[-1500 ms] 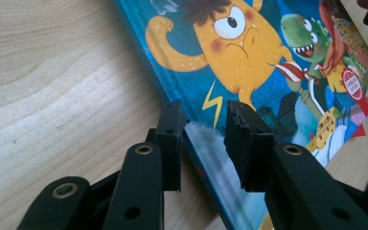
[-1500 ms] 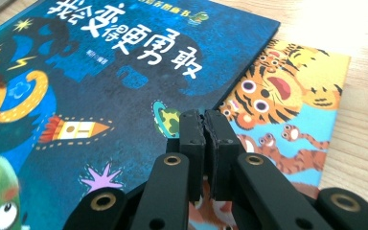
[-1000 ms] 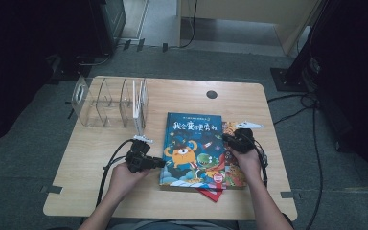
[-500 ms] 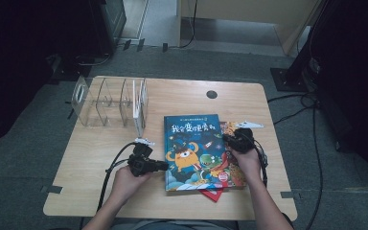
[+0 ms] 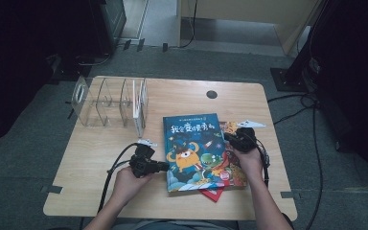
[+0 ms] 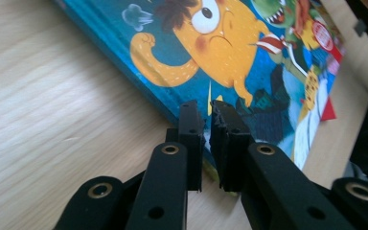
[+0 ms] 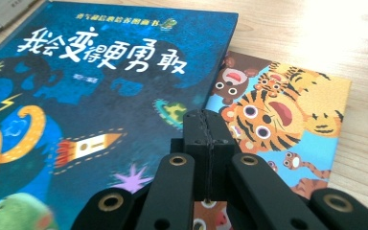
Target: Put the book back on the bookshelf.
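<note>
Left gripper (image 6: 206,108) closing at blue book (image 6: 249,52) edge; nothing gripped.

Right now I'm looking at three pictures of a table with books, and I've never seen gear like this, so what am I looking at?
A person sits at a wooden table and holds a hand tool with two black jaws in each hand. One picture comes from a camera above; the other two ride on the tools and look along their jaws.

On the table lie a blue picture book over a tiger book, with a red book peeking out below. A clear rack stands at the back left.

The left tongs have just been closing at the blue book's edge, a narrow gap remaining. The right tongs are shut above the books, holding nothing.
</note>
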`<state>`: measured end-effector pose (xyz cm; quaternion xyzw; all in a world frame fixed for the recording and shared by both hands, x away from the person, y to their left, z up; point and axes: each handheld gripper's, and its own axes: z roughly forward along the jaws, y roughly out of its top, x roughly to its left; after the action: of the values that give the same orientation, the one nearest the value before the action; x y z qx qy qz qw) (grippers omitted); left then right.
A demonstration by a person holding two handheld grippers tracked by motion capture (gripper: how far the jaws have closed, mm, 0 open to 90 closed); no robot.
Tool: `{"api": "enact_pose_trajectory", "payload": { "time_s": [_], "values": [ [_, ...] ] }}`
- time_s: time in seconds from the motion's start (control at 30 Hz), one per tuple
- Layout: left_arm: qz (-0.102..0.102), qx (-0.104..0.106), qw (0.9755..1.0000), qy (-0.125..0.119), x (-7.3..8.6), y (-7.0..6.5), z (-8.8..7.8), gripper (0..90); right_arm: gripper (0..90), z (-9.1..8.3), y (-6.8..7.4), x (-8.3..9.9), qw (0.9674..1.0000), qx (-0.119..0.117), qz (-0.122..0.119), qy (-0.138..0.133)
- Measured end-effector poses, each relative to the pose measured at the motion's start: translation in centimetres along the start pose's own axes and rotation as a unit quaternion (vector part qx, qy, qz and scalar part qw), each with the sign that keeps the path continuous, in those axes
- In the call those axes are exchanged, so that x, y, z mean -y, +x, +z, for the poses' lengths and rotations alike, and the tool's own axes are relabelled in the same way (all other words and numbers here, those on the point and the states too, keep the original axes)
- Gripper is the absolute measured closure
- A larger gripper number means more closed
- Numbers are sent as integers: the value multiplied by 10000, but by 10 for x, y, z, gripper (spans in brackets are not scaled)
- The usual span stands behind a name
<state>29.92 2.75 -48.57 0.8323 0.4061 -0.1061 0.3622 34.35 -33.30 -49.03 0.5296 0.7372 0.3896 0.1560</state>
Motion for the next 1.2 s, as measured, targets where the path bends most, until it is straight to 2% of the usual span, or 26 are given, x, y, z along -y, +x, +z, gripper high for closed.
{"api": "enact_pose_trajectory", "payload": {
  "time_s": [0.2, 0.47, 0.77, 0.97, 1.07, 1.2],
  "values": [
    [151, 49, 9999, 5, -6, -11, 12, 852, 900, -10, 0, 5, 10000, 25, -31, -53],
    [332, 59, 9994, 105, -15, -20, 24, 873, 900, -24, -4, 17, 9999, 58, 56, -96],
    [578, 221, 9978, 229, -28, -32, 42, 872, 900, -43, -4, 34, 9998, 126, 136, -98],
    [649, 249, 9972, 274, -36, -33, 47, 864, 900, -54, -5, 47, 9995, 203, 228, -37],
    [605, 383, 9969, 312, -40, -33, 52, 868, 900, -57, -4, 53, 9995, 241, 220, -9],
    [770, 359, 9957, 381, -42, -39, 57, 875, 900, -64, -3, 59, 9992, 320, 230, 0]
  ]
}}
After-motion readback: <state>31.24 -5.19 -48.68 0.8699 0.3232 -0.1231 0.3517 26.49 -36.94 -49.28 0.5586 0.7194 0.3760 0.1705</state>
